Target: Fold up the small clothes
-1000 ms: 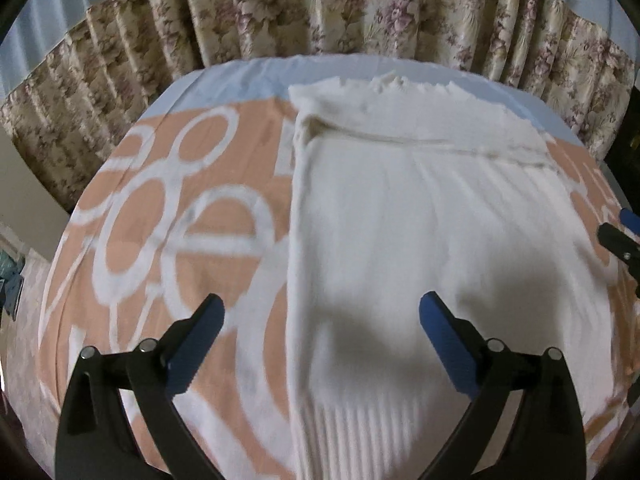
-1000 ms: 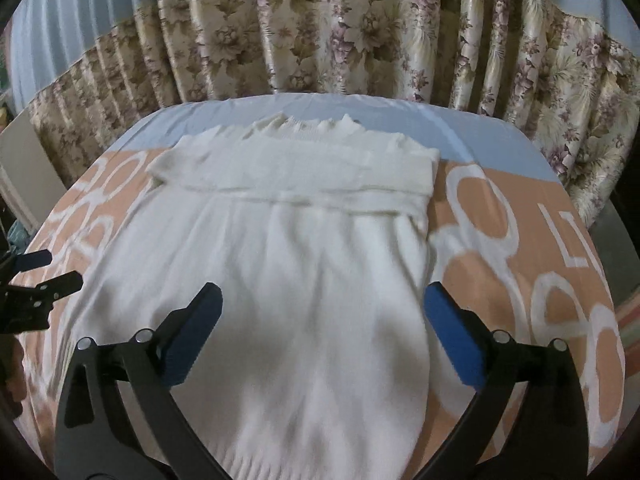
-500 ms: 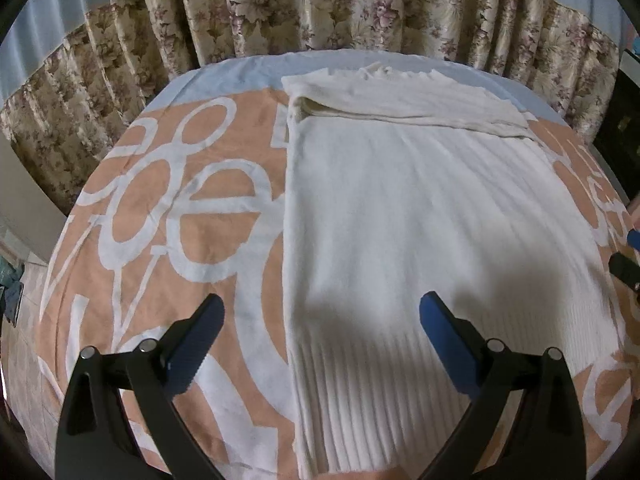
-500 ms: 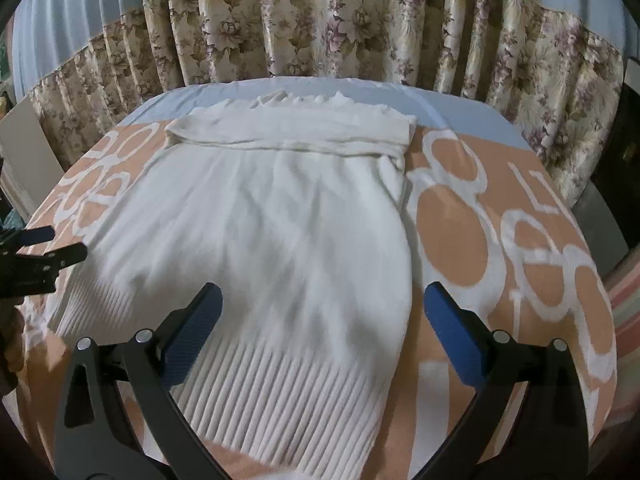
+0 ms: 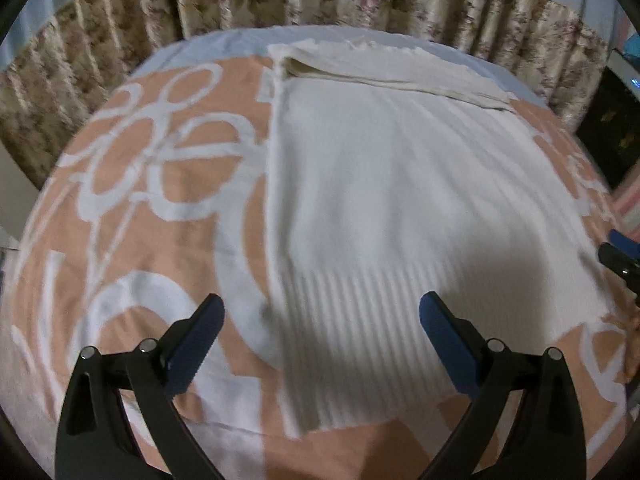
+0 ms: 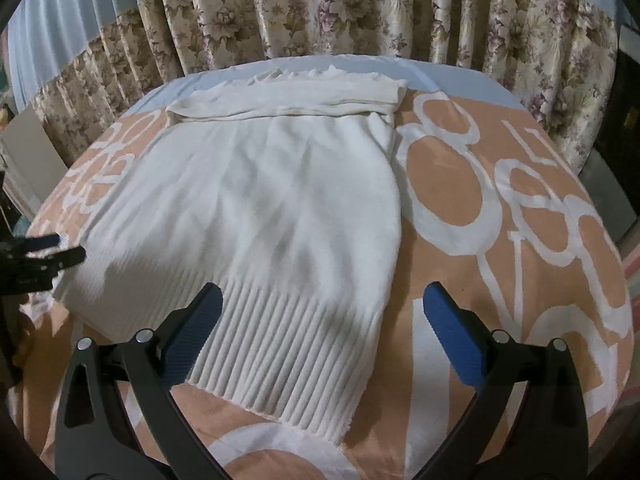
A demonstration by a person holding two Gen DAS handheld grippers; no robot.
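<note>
A white knit sweater [image 5: 380, 200] [image 6: 280, 208] lies flat on the bed, ribbed hem toward me, its sleeves folded across the far end. My left gripper [image 5: 320, 316] hovers open above the hem's left corner, nothing between its blue pads. My right gripper [image 6: 322, 312] hangs open above the hem's right part, also empty. Each gripper's tip shows at the edge of the other's view: the right gripper [image 5: 618, 254] beside the sweater's right side, the left gripper [image 6: 44, 256] at its left side.
The bed carries an orange blanket [image 5: 132, 200] [image 6: 500, 200] with white circles and letters, over a pale blue sheet [image 6: 440, 68]. Floral curtains [image 6: 360, 4] hang behind the far edge. A dark cabinet [image 5: 608, 132] stands to the right.
Both grippers have drawn back toward me and risen. The ribbed hem, earlier cut off at the bottom of each view, now shows in full. The sweater itself has not moved.
</note>
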